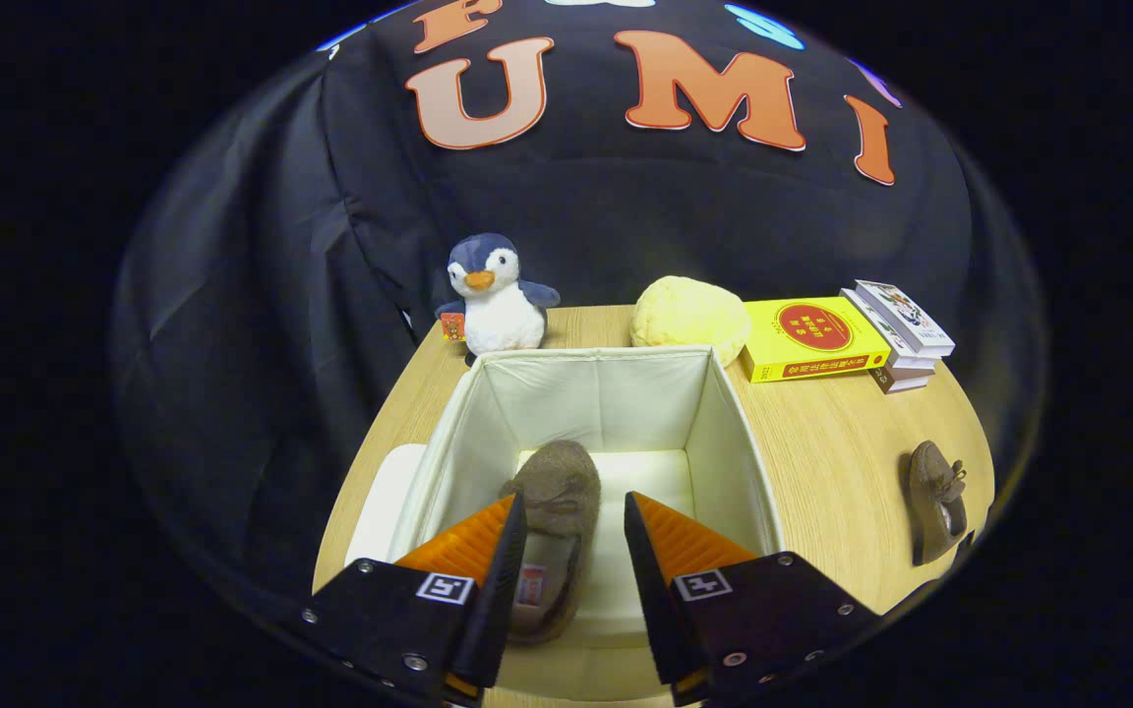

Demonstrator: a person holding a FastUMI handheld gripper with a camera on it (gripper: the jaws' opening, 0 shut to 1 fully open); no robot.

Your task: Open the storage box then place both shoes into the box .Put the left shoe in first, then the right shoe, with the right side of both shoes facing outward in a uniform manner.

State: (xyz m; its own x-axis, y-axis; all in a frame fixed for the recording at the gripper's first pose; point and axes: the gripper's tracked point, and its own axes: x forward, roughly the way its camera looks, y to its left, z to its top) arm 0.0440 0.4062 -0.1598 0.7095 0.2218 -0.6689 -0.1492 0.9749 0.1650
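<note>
1. One table of pale wood carries everything, with the open box at its middle and what looks like its lid lying flat against the box's left side.
2. Box walls look like soft fabric, so they may give if bumped.
3. Books, a penguin and a yellow cushion sit beyond the box.
4. First shoe lies on the box floor, between the fingers and just ahead of them.
5. Second shoe rests on the table, well apart to the right.
6. Both look light, fuzzy and squashy; pinching across the collar seems the surest hold.
7. Gripper hangs over the box, fingers spread, holding nothing.
</note>
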